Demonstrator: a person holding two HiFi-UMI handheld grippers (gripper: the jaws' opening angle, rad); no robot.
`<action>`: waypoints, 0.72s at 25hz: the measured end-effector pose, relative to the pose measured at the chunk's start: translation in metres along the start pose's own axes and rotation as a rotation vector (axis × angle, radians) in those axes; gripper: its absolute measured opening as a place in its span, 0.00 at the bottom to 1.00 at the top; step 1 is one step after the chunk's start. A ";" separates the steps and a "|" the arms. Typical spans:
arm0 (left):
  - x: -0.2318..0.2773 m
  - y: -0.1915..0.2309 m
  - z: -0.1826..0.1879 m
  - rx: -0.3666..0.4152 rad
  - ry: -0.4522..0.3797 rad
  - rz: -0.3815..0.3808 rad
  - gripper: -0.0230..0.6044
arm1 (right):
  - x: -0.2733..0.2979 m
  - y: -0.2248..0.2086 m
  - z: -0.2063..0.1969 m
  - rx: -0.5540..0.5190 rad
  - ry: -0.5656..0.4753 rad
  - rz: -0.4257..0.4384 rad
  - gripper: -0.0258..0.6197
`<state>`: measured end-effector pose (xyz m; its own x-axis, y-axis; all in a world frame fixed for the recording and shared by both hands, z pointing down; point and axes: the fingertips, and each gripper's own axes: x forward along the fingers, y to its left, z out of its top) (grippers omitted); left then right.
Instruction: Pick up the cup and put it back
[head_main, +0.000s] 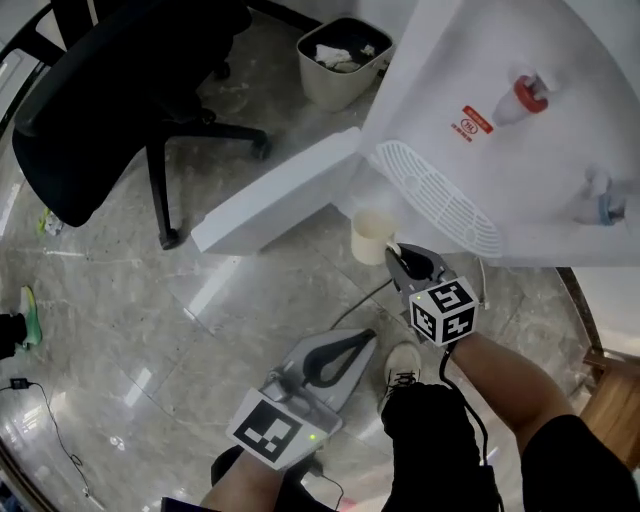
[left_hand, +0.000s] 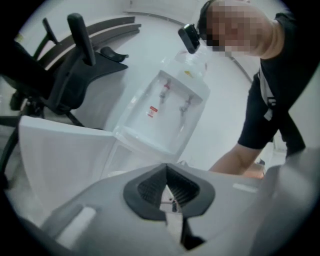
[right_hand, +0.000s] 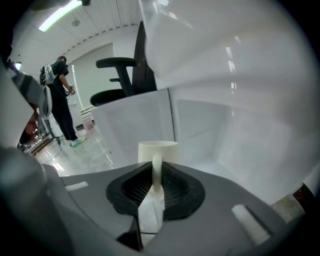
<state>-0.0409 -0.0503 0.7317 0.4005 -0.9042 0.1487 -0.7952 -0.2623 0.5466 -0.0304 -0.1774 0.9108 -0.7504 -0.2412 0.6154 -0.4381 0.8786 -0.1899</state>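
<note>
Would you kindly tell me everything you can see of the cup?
The cup is a plain cream mug, ceramic-looking, with a loop handle. It is upright, mouth up, by the water dispenser's open lower door, beneath the drip grille. The right gripper is shut on its handle; no other contact shows.

Cup (head_main: 373, 236) cream, plain. Water dispenser (head_main: 560, 50) white, red tap (head_main: 530, 95), blue tap (head_main: 603, 208), red-and-white label (head_main: 477, 121). Right hand-held gripper (head_main: 400, 258) and left hand-held gripper (head_main: 362, 341) grey, with black ribbed pads (right_hand: 131, 189). Marker cube (head_main: 443, 311) has black-and-white squares. Office chair (head_main: 120, 80) black. Bin (head_main: 330, 85) beige. Floor (head_main: 120, 300) grey-beige, marbled, glossy. Sleeve (head_main: 580, 460) black. Shoe (head_main: 402, 368) white.
</note>
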 end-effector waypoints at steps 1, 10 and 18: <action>-0.011 -0.001 0.005 -0.027 -0.004 0.038 0.04 | -0.015 0.017 0.012 -0.002 0.003 0.029 0.12; -0.099 -0.112 0.082 0.003 0.116 0.087 0.04 | -0.186 0.120 0.146 0.024 -0.030 0.157 0.12; -0.118 -0.245 0.238 -0.027 0.083 0.028 0.04 | -0.369 0.163 0.343 0.004 -0.267 0.137 0.12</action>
<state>-0.0013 0.0402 0.3842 0.4154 -0.8796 0.2318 -0.7945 -0.2267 0.5634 0.0052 -0.0867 0.3901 -0.9063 -0.2207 0.3605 -0.3250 0.9092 -0.2604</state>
